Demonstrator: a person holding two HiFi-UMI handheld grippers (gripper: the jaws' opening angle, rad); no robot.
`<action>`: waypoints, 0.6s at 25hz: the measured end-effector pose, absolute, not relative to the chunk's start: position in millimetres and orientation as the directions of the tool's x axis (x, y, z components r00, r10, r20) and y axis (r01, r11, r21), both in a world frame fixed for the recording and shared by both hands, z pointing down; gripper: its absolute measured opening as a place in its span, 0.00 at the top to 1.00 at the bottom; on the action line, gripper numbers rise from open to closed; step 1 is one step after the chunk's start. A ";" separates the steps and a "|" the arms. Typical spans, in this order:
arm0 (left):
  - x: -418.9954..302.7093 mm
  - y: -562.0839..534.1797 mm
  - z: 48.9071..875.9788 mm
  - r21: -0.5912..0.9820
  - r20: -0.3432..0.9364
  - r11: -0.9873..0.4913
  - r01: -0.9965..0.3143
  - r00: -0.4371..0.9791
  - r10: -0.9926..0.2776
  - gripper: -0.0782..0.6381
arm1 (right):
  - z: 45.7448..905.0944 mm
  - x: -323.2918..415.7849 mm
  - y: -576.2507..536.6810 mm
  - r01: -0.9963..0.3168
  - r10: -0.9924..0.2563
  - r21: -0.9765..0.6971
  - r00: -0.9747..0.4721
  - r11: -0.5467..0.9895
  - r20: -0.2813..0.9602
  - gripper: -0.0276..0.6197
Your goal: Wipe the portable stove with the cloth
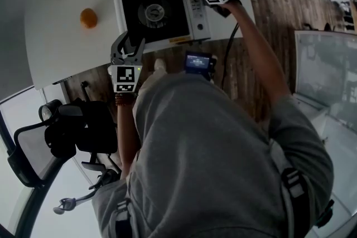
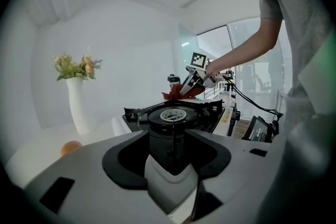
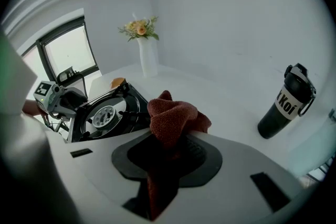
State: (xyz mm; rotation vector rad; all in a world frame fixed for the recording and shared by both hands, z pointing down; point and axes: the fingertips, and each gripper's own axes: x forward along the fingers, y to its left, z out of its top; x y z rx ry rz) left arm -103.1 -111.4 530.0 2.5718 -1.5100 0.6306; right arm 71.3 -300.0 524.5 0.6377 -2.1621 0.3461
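Two grippers are doing different jobs. The right gripper (image 3: 170, 145) is clenching a bunched rust-red cloth (image 3: 172, 115), with a fold bulging above the jaws and a tail hanging below, so it is probably presenting a padded wad rather than a flat sheet. In the head view it is reaching to the upper right corner of the portable stove (image 1: 159, 14), which is sitting in the upper centre of the frame. The cloth is lying right at that edge, though I cannot tell whether it is touching the metal. The left gripper (image 2: 172, 140) is standing released, jaws apart with nothing between them. It is hovering by the stove's lower left corner, apparently getting ready to steady the body during wiping. The stove is resting on a white table (image 1: 61, 58), with an orange (image 1: 88, 18) lying to its left. A white vase (image 2: 79, 107) of flowers is standing further to the upper left, and a dark bottle (image 3: 286, 99) is standing at the right of the right gripper view.
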 end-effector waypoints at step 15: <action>-105.6 -114.2 530.8 -0.062 0.374 -0.495 -0.867 0.440 -0.816 0.57 | 527.7 69.9 -239.8 -0.487 -0.249 -0.080 -0.574 0.870 0.780 0.80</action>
